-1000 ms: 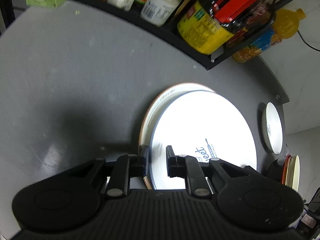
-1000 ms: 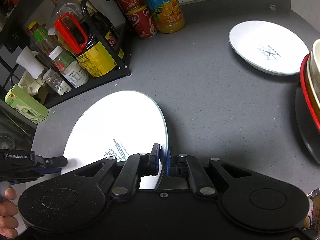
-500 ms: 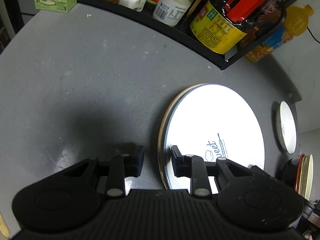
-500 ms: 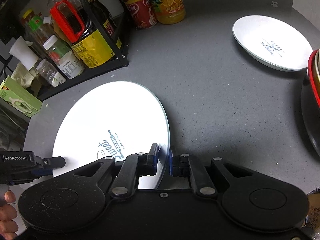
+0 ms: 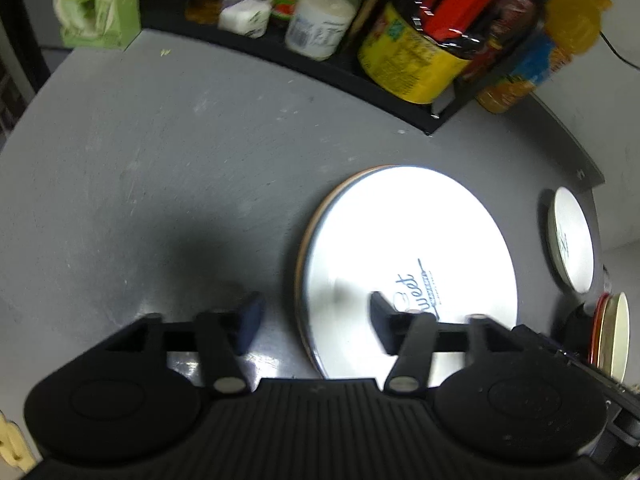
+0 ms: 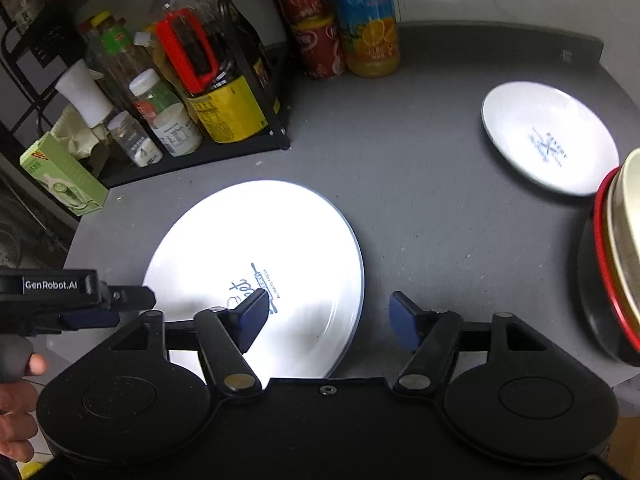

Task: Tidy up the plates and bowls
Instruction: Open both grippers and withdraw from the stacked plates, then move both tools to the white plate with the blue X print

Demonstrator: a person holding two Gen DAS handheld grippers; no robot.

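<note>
A large white plate (image 5: 404, 248) with blue "Sweet" lettering lies flat on an orange-rimmed plate (image 5: 306, 236) on the grey table; it also shows in the right wrist view (image 6: 256, 248). My left gripper (image 5: 316, 316) is open, its jaws astride the stack's near left edge. My right gripper (image 6: 328, 316) is open, its jaws astride the plate's right edge. A smaller white plate (image 6: 548, 136) lies at the far right. A stack of bowls, cream inside red (image 6: 620, 256), stands at the right edge.
A black rack (image 6: 208, 148) with bottles, jars and a yellow-labelled jug stands at the back left. Drink cans and an orange juice bottle (image 6: 368, 20) stand behind. A green box (image 6: 64, 176) sits at the table's left. The left gripper (image 6: 72, 300) shows in the right view.
Both grippers have opened and let go of the large white plate. It now lies flat on the orange-rimmed plate. Both grippers have drawn back a little.
</note>
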